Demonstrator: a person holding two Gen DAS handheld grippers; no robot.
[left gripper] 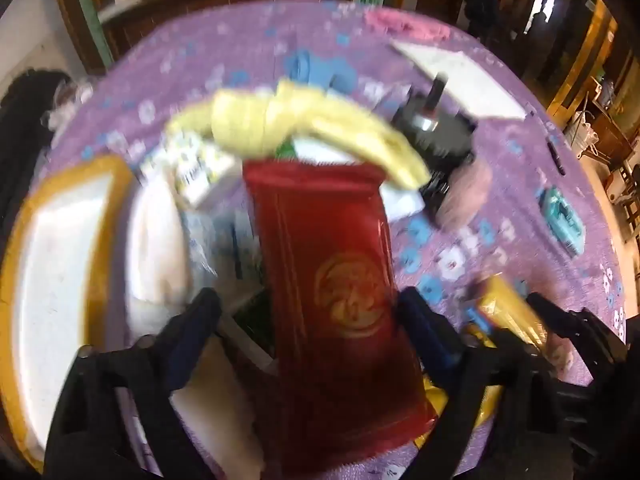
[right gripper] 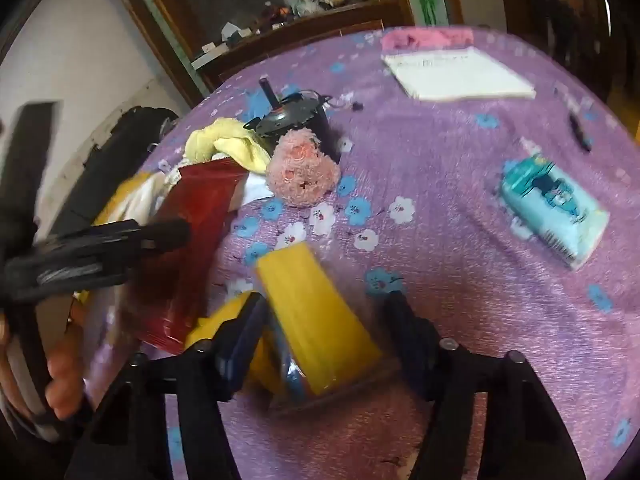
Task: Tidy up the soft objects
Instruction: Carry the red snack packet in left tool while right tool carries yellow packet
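Covering the round desk point(right gripper: 460, 184), a purple cloth printed with blue and white flowers ran from a dark wooden cabinet point(right gripper: 280, 12) at the far left to a dim doorway on the right. At the left, an orange-rimmed tray point(left gripper: 24, 264) held soft things, with a yellow cloth point(left gripper: 280, 120) draped over them. The left hand-held gripper point(left gripper: 308, 304) stood with jaws wide apart around a red packet point(left gripper: 340, 280), pads not clearly pressing it. Just right, the right hand-held gripper point(right gripper: 324, 312) had jaws parted around a yellow packet point(right gripper: 316, 312); whether they gripped it, I cannot tell. A pink fluffy ball point(right gripper: 302, 170) lay beyond, a teal tissue pack point(right gripper: 554, 208) farther right, white paper point(right gripper: 460, 74) at the far edge.
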